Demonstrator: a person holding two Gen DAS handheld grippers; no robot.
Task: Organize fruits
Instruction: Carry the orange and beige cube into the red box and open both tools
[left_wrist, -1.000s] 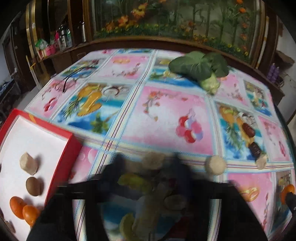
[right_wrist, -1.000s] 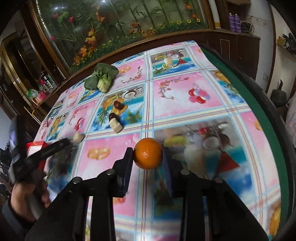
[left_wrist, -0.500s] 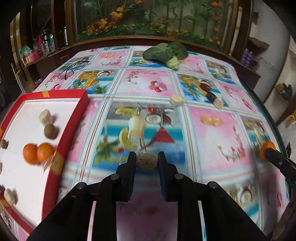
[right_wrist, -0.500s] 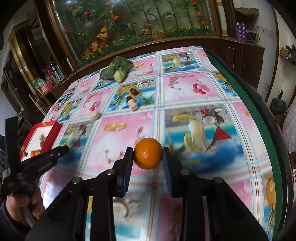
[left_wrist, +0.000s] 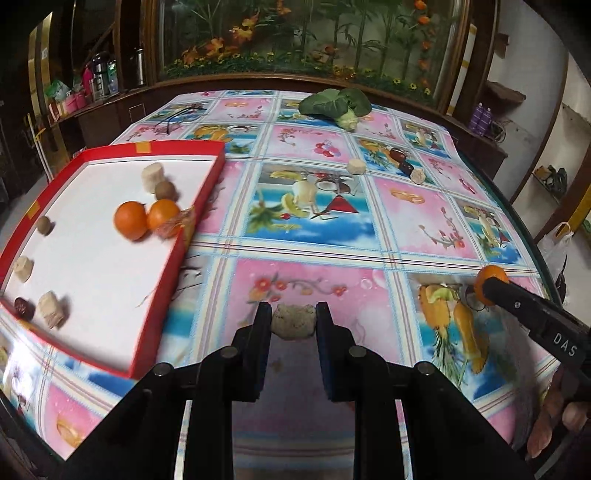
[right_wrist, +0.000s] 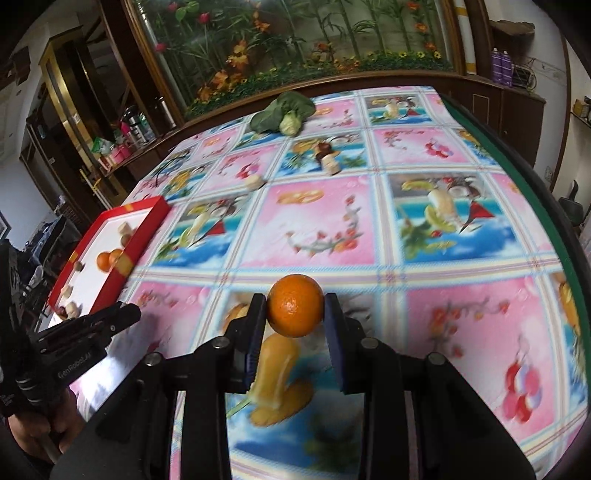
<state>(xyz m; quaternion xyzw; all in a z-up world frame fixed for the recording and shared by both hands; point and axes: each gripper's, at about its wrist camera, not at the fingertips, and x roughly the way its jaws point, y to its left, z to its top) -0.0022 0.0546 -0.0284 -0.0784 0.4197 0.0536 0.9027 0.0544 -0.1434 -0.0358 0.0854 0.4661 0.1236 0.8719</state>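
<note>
At the far left we see the red tray (left_wrist: 201, 201) with its white floor, resting on the fruit-print tablecloth (left_wrist: 314, 284). Inside it lie two oranges (left_wrist: 130, 220) touching each other against the right wall, a beige chunk (left_wrist: 152, 177) and a brown round fruit (left_wrist: 165, 190) just behind them, and several more beige and brown pieces scattered toward the left wall, one dark red piece (left_wrist: 23, 308) among them.

To the right of the tray, we hold the left gripper (left_wrist: 293, 321) above the cloth. Its jaws are nearly closed and clamp a pale, rough beige piece (left_wrist: 294, 325) between the pads.

Further right, we hold the right gripper (right_wrist: 295, 314), jaws partly closed on an orange (right_wrist: 294, 305), which sits pressed between both pads, clear of the cloth. From the left wrist view this orange appears at the right edge, at the tip of the other tool.

On the cloth beyond the grippers, a beige chunk (left_wrist: 356, 167) lies alone near the centre. To its right, two dark fruits (left_wrist: 400, 159) and one more beige piece (left_wrist: 418, 175) lie close together. A leafy green vegetable (left_wrist: 334, 103) lies at the far edge of the table, well apart from the tray.
</note>
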